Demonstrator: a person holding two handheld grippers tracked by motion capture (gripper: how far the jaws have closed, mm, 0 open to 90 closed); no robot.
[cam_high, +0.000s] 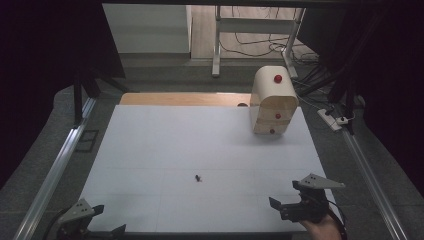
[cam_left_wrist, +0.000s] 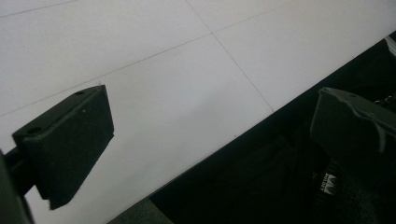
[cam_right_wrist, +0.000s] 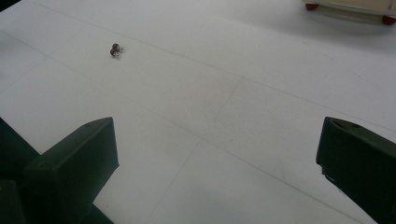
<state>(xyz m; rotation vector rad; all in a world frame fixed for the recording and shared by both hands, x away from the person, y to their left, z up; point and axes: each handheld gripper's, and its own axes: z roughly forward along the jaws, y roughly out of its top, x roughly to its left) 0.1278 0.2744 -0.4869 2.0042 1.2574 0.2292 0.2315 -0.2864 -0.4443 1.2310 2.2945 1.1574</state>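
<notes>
I see both my left gripper (cam_high: 97, 220) and right gripper (cam_high: 285, 192) released at the table's (cam_high: 150, 150) near corners; the tiny dark object (cam_high: 198, 177) is too small to tell its axis.

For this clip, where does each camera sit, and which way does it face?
High view: above the near side, looking forward and down at the white table; left gripper, right gripper.
Left gripper view: along its open jaws, over the table's near edge.
Right gripper view: along its open jaws toward the small dark object.
Shared: that object, wooden drawer box.
</notes>
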